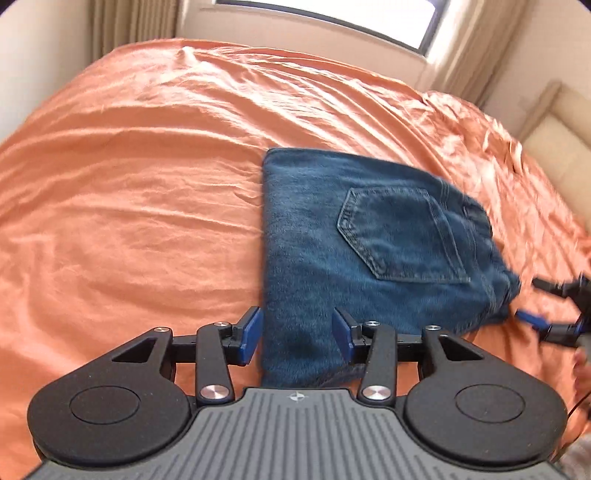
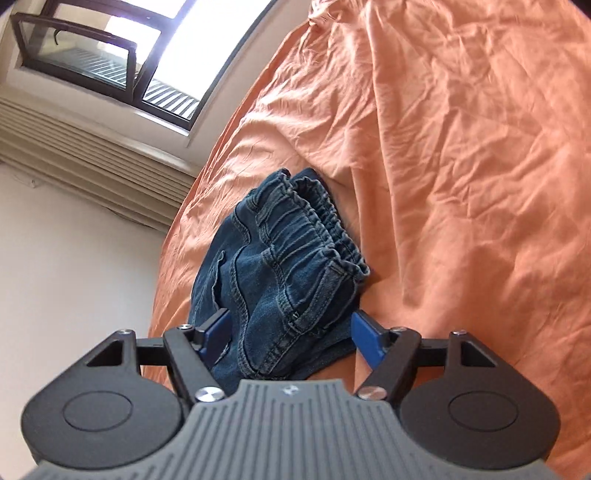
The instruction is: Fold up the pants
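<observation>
A: What is the largest thing here?

B: The bed (image 1: 147, 177), covered by an orange cotton sheet, creased all over in fine ridges. Beyond its far edge runs a pale wall with a dark-framed window (image 2: 122, 70) and ribbed beige curtains (image 1: 133, 26).

A: And the pants?

B: The pants (image 1: 351, 251) lie on the bed, folded into a compact, roughly rectangular packet of dark blue denim. One back pocket with pale stitching faces up. From the right wrist view the gathered elastic waistband (image 2: 314, 236) shows as a ruffled ridge at the packet's end.

A: How do the grippers stand to the pants?

B: The left gripper (image 1: 297, 334) hangs over the packet's near edge, black linkage arms and blue pads, jaws parted about halfway, the pads clear of the cloth. The right gripper (image 2: 291, 338) sits at the waistband end, jaws spread wide. Denim bulges between its pads, but they do not press on it.
</observation>
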Available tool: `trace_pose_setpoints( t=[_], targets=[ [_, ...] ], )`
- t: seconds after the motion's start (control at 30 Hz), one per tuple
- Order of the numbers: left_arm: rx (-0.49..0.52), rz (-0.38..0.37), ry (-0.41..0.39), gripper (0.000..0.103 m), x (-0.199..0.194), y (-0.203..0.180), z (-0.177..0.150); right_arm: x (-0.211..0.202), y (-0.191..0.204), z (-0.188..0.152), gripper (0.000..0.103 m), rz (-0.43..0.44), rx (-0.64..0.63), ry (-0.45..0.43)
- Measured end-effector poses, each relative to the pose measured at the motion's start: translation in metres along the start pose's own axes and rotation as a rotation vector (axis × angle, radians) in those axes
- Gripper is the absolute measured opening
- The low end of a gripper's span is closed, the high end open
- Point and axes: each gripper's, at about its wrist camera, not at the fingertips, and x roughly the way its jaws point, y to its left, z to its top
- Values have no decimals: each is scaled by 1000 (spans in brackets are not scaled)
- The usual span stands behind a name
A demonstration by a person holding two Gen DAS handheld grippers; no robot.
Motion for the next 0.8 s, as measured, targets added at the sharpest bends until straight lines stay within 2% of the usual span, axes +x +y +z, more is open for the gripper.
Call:
trace_pose_setpoints(
  t=[0.13,0.23,0.43,0.57,0.67,0.8],
  targets=[
    [-140,-30,-13,52,23,24,6,16,-6,-2,70,-11,34,42],
    [-191,-52,-8,52,36,35,7,23,-8,3,69,-47,21,52],
    [-266,-109,-1,54,59,52,11,26,-13,11,69,-44,50,70],
    [-271,-150,2,54,65,56,16,14,-1,19,70,-92,-71,17],
    [-272,-172,18,56,70,58,21,22,-13,36,74,45,31,71],
    [-298,-200,28,58,77,66,25,42,-14,41,76,27,1,123]
  ],
)
